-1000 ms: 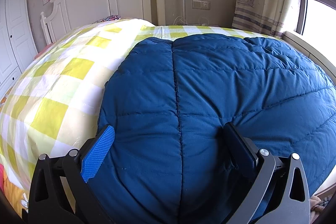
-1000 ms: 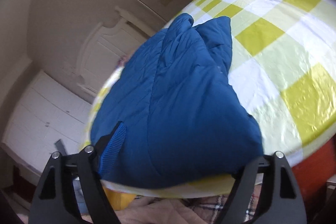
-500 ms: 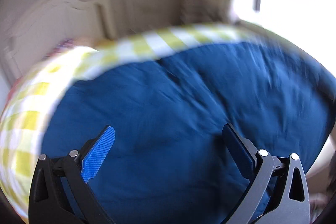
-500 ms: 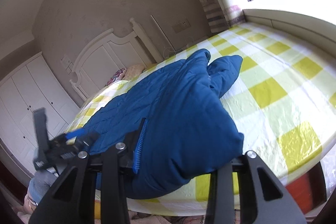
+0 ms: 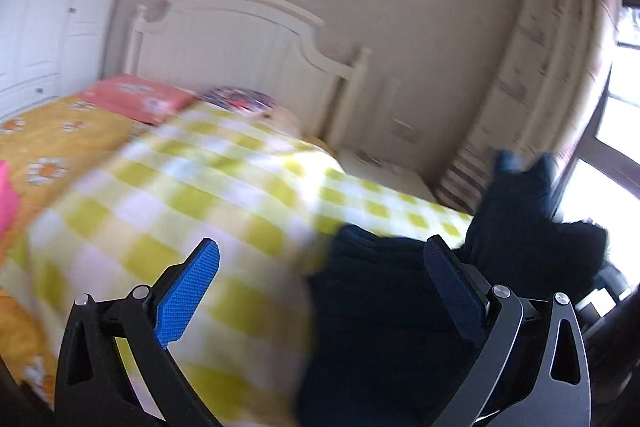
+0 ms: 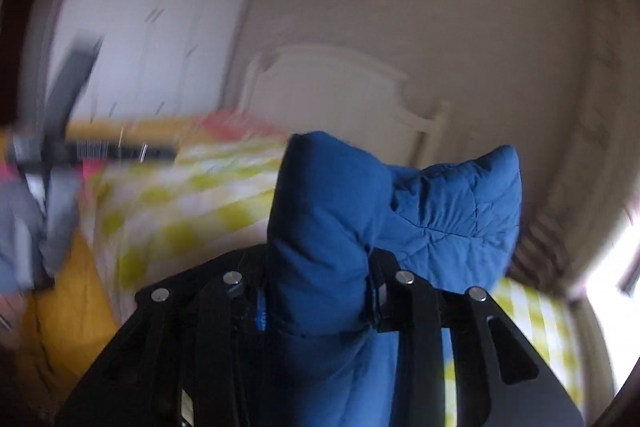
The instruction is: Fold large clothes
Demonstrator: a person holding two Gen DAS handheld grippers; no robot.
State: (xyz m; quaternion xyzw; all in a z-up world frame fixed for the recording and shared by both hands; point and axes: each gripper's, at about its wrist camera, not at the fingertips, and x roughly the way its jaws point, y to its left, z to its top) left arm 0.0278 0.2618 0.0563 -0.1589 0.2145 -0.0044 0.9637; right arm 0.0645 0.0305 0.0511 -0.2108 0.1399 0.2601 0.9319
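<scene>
A blue quilted down jacket (image 6: 328,227) is bunched between the fingers of my right gripper (image 6: 320,303), which is shut on it and lifts a thick fold up off the bed. In the left wrist view the jacket (image 5: 384,307) looks dark and lies at the right on the yellow-and-white checked bedspread (image 5: 192,195), with one part raised at the far right. My left gripper (image 5: 320,287) is open and empty, over the bedspread at the jacket's left edge. Both views are motion-blurred.
A white headboard (image 5: 240,39) stands at the far end of the bed, with a red pillow (image 5: 136,95) below it. An orange flowered sheet (image 5: 52,135) lies left. White wardrobes (image 6: 132,39) stand left; curtain and window (image 5: 608,131) right.
My right gripper has closed on the jacket and raised a fold of it. My left gripper has swung left off the jacket to its edge, still open.
</scene>
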